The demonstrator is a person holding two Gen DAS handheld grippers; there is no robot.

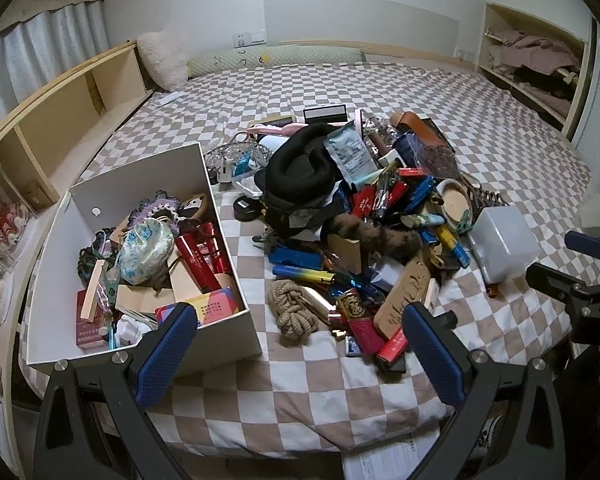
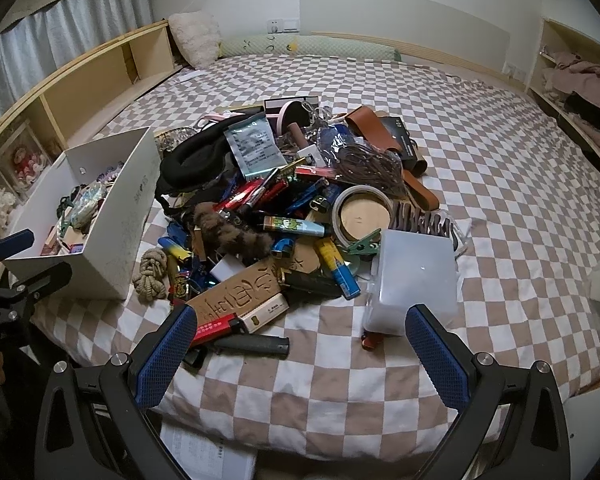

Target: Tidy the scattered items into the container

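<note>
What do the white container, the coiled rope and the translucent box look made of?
White container: probably matte cardboard, with thin flat walls and a punched hole. Coiled rope: tan twisted fibre, maybe jute or cotton, strands visible. Translucent box: frosted plastic, milky and faintly glossy.

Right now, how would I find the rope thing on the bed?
Start at the white cardboard box on the checkered bedspread. Just off its near corner, at the edge of the pile, lies a beige knotted rope bundle. It is the only thick twisted cord there, next to smooth shiny lighters.
</note>
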